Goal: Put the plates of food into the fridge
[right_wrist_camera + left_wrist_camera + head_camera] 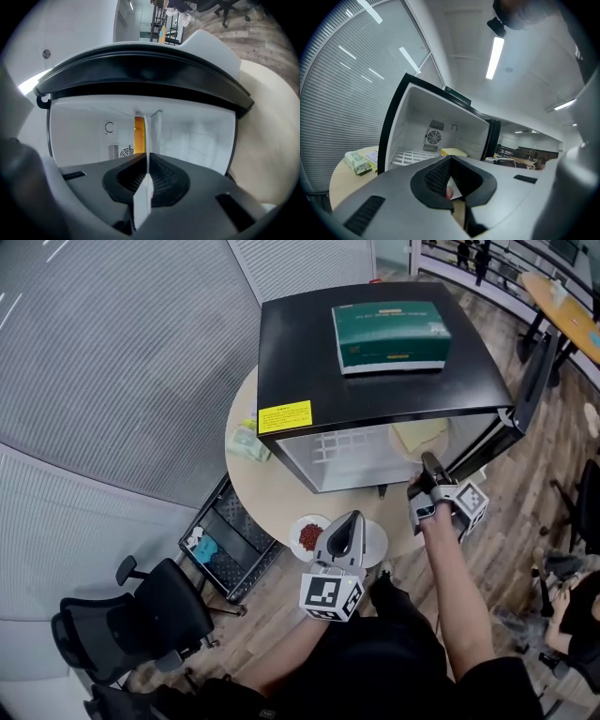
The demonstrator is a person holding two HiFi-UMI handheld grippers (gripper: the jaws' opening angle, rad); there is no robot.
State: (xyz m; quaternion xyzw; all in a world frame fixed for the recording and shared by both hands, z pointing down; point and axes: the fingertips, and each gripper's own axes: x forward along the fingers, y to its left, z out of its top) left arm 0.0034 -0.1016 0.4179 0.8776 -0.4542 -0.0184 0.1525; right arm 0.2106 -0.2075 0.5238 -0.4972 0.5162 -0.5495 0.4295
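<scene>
- The fridge (300,343) is stood on the middle of the round bench (246,486); its door (531,381) is swung wide to the right, so that the whole opening is left free for a plate to be passed in; a green box (391,334) is laid on its top.
- The right gripper (429,465) is closed to a narrow gap on the rim of a plate with yellow food (417,435); in the right gripper view the thin white edge is seen pinched between the two pads.
- This plate is already inside the fridge, at the right side, over the white grid shelf (330,442); whether it rests on the shelf cannot be told.
- The rim is probably chosen because a flat plate offers no other hold; in this way the plate can be kept level while only the gripper tips enter the opening.
- The left gripper (349,521) is held over the near edge of the bench; its jaws are drawn together at the tips and nothing is clamped; only a bit of white and red is seen through the slit.
- A plate of red food (307,535) and a white plate (378,546) are laid side by side at the near edge, just before the fridge; what is on the white plate is hidden by the gripper.
- It is judged that these two are placed there for a short way into the fridge, and that the left gripper is kept above them for the next pick.
</scene>
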